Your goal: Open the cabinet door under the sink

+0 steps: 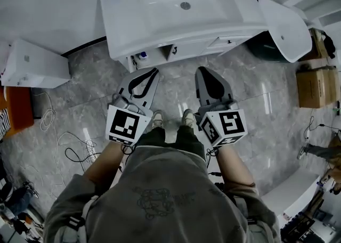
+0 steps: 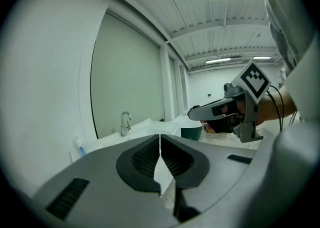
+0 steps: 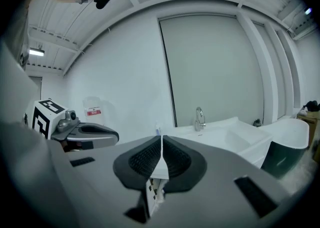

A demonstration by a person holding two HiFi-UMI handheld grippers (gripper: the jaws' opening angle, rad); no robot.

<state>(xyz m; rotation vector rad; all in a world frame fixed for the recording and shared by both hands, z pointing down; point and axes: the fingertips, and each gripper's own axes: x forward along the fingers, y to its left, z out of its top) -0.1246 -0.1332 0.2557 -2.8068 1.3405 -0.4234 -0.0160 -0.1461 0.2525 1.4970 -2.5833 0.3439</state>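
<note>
I stand facing the sink [image 1: 160, 21], with both tongs held low over the floor [image 1: 80, 108] and pointing forward at the cabinet [image 1: 198, 48] beneath it. The left tongs [image 1: 153, 71] have their jaws together and grip nothing. The right tongs [image 1: 203, 70] are the same, closed and empty, just beside the left. From above, the cabinet door shows only as a narrow white strip under the sink's front edge. Its long run goes left to right and its face is turned toward me. Neither pair touches it. My shoes [image 1: 157, 120] are between the tongs.
</note>
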